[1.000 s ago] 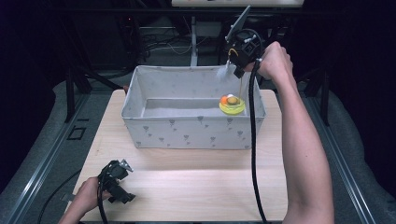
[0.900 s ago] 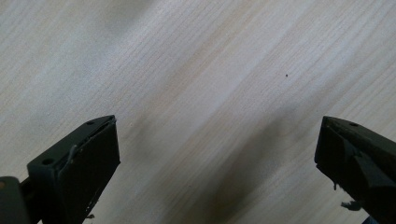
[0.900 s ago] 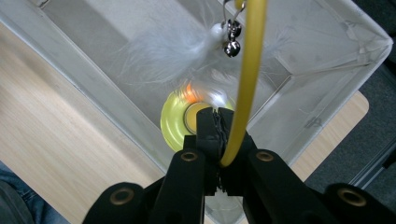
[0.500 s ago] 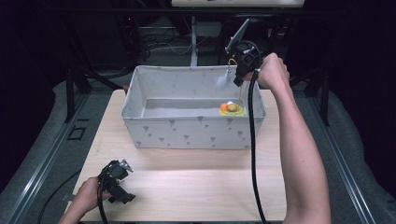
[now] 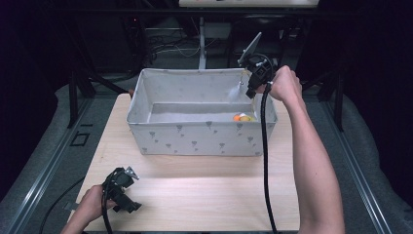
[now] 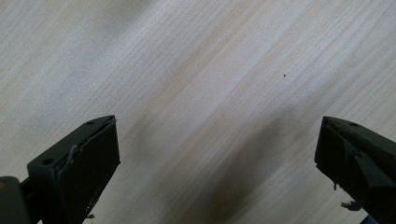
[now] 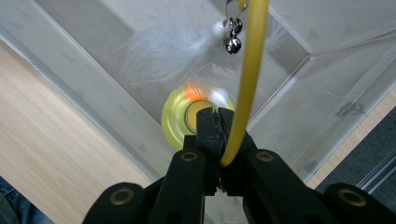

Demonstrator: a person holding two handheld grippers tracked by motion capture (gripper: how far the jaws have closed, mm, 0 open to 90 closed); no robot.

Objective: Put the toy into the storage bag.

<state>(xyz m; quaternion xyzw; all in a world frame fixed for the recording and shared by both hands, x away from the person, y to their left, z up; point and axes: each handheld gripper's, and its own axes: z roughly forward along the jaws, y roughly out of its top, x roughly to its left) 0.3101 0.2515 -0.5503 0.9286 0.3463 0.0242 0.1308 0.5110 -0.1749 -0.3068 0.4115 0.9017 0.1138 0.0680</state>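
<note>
A cat toy lies in the right end of the grey fabric box (image 5: pixel 202 73): a yellow disc base (image 7: pixel 175 119) with an orange ball (image 7: pixel 192 92), a yellow wand (image 7: pixel 247 70), a white feather (image 7: pixel 168 49) and a small bell (image 7: pixel 232 43). My right gripper (image 7: pixel 218 122) is shut on the wand, just above the base. In the high view, this right gripper (image 5: pixel 254 80) hangs over the box's far right corner, with the feather (image 5: pixel 235 91) below it and the base (image 5: pixel 243 118) on the box floor. My left gripper (image 5: pixel 122 187), (image 6: pixel 217 140) rests wide open on the wooden table (image 6: pixel 196 70), holding nothing.
The box stands across the far half of the light wooden table (image 5: pixel 204 195). Its front wall (image 5: pixel 199 139) hides part of its floor. A black cable (image 5: pixel 265 161) trails from the right gripper along the person's forearm. Dark frame rails border the table.
My right gripper has dropped a little and come toward me with the wand in it, and the toy's base has sunk lower in the box. The left gripper has not moved.
</note>
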